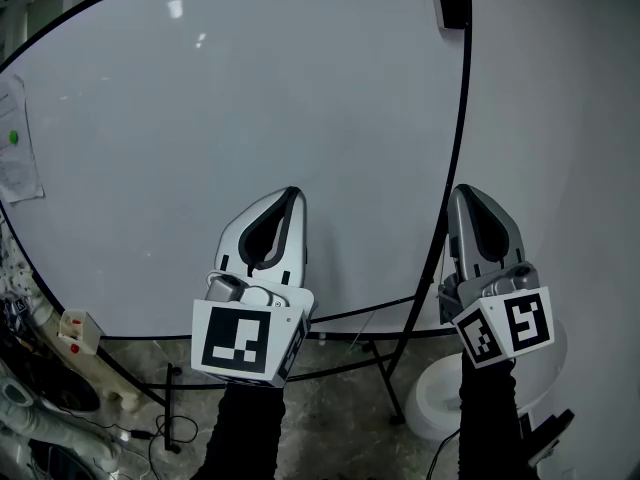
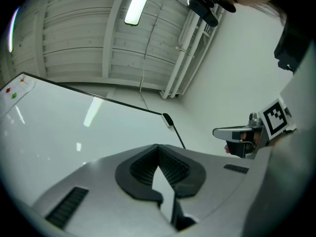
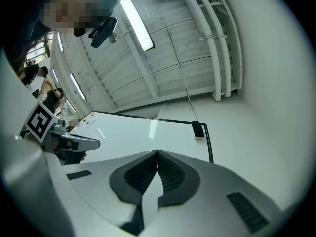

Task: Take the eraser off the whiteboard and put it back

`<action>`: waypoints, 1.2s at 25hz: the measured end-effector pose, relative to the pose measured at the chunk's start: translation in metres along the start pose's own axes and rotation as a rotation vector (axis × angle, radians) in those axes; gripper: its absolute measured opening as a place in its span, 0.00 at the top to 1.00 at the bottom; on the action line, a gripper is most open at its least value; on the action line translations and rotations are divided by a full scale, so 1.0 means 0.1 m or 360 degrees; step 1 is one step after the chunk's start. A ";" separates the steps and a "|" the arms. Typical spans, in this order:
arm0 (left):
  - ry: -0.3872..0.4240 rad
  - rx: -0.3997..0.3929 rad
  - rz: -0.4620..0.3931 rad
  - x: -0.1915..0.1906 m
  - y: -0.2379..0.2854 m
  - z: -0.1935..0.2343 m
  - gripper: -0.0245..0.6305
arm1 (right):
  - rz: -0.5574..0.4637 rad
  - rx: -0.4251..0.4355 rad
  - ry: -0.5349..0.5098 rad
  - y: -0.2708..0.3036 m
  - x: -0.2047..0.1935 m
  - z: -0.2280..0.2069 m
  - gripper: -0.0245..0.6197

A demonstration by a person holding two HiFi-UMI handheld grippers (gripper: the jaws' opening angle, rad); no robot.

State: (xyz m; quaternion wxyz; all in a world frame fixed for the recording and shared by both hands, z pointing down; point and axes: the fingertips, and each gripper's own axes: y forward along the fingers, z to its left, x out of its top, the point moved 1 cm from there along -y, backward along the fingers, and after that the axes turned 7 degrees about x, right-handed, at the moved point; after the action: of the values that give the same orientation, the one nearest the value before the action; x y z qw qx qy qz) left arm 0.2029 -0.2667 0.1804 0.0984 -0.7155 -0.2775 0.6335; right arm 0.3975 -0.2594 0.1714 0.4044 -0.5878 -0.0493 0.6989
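A black eraser (image 1: 452, 3) with a white backing clings to the top right corner of the big whiteboard (image 1: 250, 118). It also shows in the left gripper view as the eraser (image 2: 168, 120) and in the right gripper view as the eraser (image 3: 198, 129). My left gripper (image 1: 291, 196) is held up before the board's lower middle, shut, with nothing in it. My right gripper (image 1: 463, 194) hangs just past the board's right frame, well below the eraser, shut and empty too. Both point upward, tips meeting at left gripper (image 2: 158, 146) and right gripper (image 3: 157, 153).
A paper sheet (image 1: 15, 153) with a green magnet is stuck at the board's left edge. Below are the stand's black legs (image 1: 385, 368), a white round base (image 1: 430, 398) at the lower right, and a socket box (image 1: 78, 330) with cables at the lower left. A white wall (image 1: 560, 118) is at the right.
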 end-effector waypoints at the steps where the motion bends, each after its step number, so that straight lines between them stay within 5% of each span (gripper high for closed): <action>1: -0.0014 0.0007 0.0003 -0.01 -0.01 -0.01 0.95 | 0.0003 0.0003 0.0006 -0.02 0.00 0.00 0.95; 30: -0.0018 0.0042 0.0050 -0.01 0.00 -0.46 0.95 | 0.0062 0.0010 -0.0021 -0.40 0.02 -0.29 0.95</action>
State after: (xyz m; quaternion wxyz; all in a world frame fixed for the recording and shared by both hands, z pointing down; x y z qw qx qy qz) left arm 0.2473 -0.2572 0.1899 0.0963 -0.7148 -0.2585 0.6426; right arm 0.4423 -0.2432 0.1826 0.3922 -0.5827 -0.0384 0.7107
